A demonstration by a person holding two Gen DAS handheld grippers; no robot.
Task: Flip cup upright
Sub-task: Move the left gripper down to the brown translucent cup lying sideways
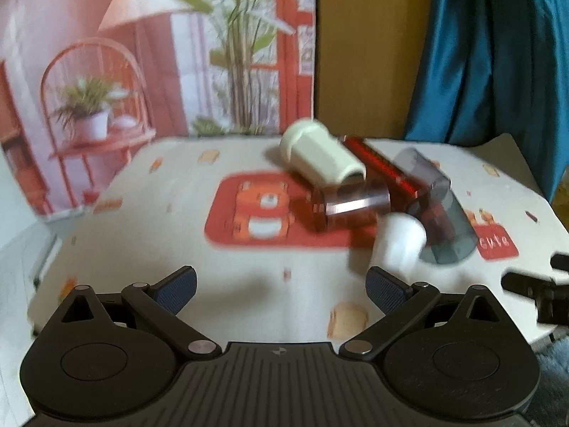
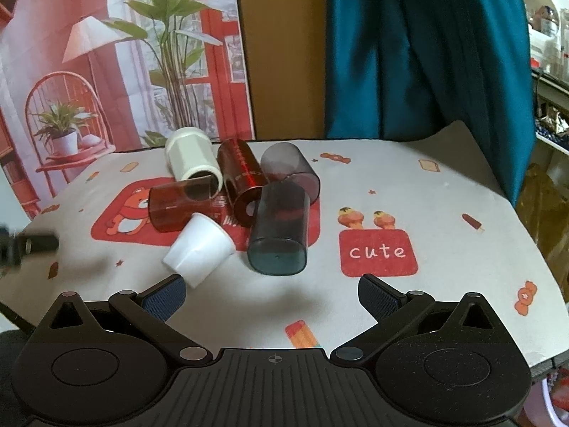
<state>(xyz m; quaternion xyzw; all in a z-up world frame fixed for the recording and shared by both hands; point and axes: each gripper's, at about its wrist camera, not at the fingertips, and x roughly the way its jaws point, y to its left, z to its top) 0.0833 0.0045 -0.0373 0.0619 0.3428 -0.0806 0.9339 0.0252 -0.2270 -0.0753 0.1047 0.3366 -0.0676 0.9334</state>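
Note:
Several cups lie on their sides in a heap on the printed tablecloth [image 2: 426,192]. A small white cup [image 2: 199,249] lies nearest, its mouth toward the heap; it also shows in the left wrist view [image 1: 398,242]. A blue-grey clear cup [image 2: 279,229] lies beside it, base toward me. Behind are an amber cup [image 2: 177,208], a dark red cup [image 2: 245,181], a smoky cup [image 2: 290,167] and a cream cup [image 2: 192,158]. My right gripper [image 2: 272,297] is open and empty just in front of the heap. My left gripper [image 1: 281,288] is open and empty, left of the white cup.
A printed backdrop [image 2: 106,53] stands behind the table on the left, a teal curtain [image 2: 426,53] on the right. The table's right edge [image 2: 533,242] curves away. The right gripper's tip [image 1: 533,291] shows at the right of the left wrist view.

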